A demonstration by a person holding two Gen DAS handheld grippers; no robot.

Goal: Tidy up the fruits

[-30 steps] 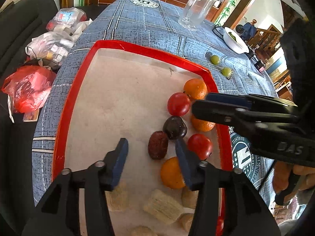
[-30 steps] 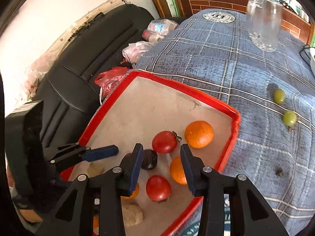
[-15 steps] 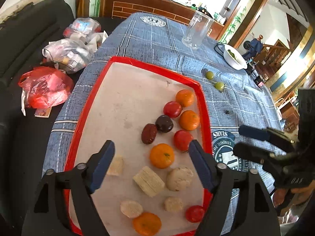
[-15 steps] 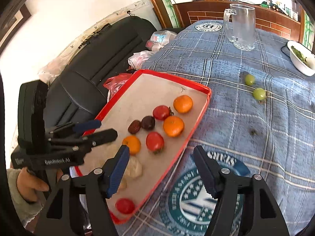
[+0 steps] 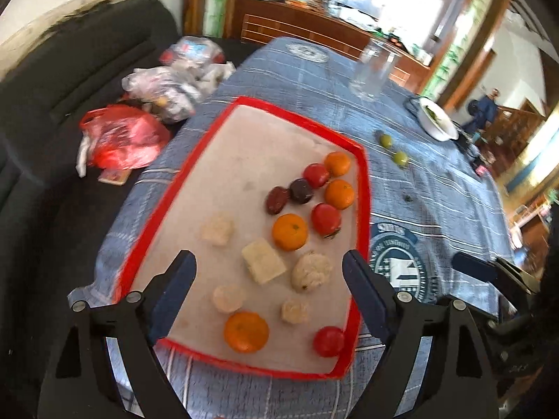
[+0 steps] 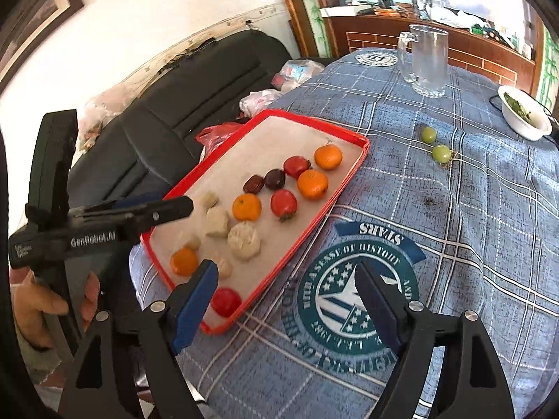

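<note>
Fruits in diagonal row along tray; both grippers' fingers just opened wide, empty.

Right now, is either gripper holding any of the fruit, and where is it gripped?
Nothing is held. The left gripper and right gripper have just been opening, jaws wide and empty.

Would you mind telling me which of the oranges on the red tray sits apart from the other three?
The orange by the tray's near edge, beside small pale lumps. The other three cluster at the far end among the tomatoes and dark fruits.
</note>
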